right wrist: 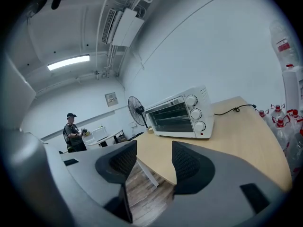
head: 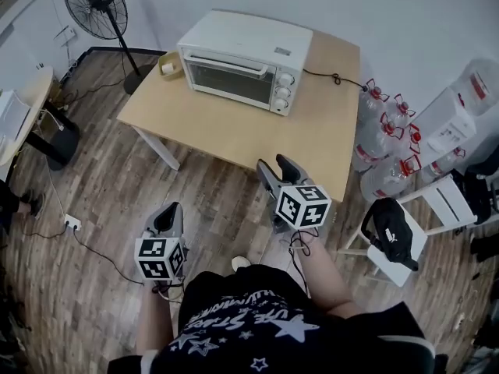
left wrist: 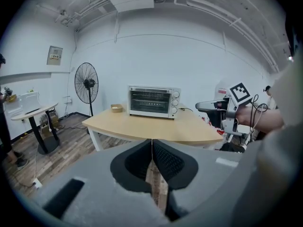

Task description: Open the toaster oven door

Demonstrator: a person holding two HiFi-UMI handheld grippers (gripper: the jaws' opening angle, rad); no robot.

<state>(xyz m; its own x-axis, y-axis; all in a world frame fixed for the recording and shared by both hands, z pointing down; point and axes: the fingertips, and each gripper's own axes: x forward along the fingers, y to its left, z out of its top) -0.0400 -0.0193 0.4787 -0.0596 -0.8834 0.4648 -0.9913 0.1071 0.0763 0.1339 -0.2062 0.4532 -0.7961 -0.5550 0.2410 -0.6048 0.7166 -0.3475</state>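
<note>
A white toaster oven (head: 242, 61) stands at the far side of the wooden table (head: 234, 127), with its glass door closed and the handle along the door's top. The oven (left wrist: 152, 101) sits straight ahead in the left gripper view, and the oven (right wrist: 182, 116) lies ahead and a little right in the right gripper view. My left gripper (head: 169, 215) hangs over the floor short of the table, its jaws shut together (left wrist: 152, 148) with nothing in them. My right gripper (head: 278, 170) hovers at the table's near edge, well short of the oven, jaws open (right wrist: 150, 162) and empty.
A small cardboard box (head: 167, 65) sits left of the oven, whose power cord (head: 335, 76) trails off to the right. A standing fan (head: 97, 6) is at far left. Several water bottles (head: 386, 142) and a white chair (head: 394, 240) stand right. A person (right wrist: 73, 132) stands far off.
</note>
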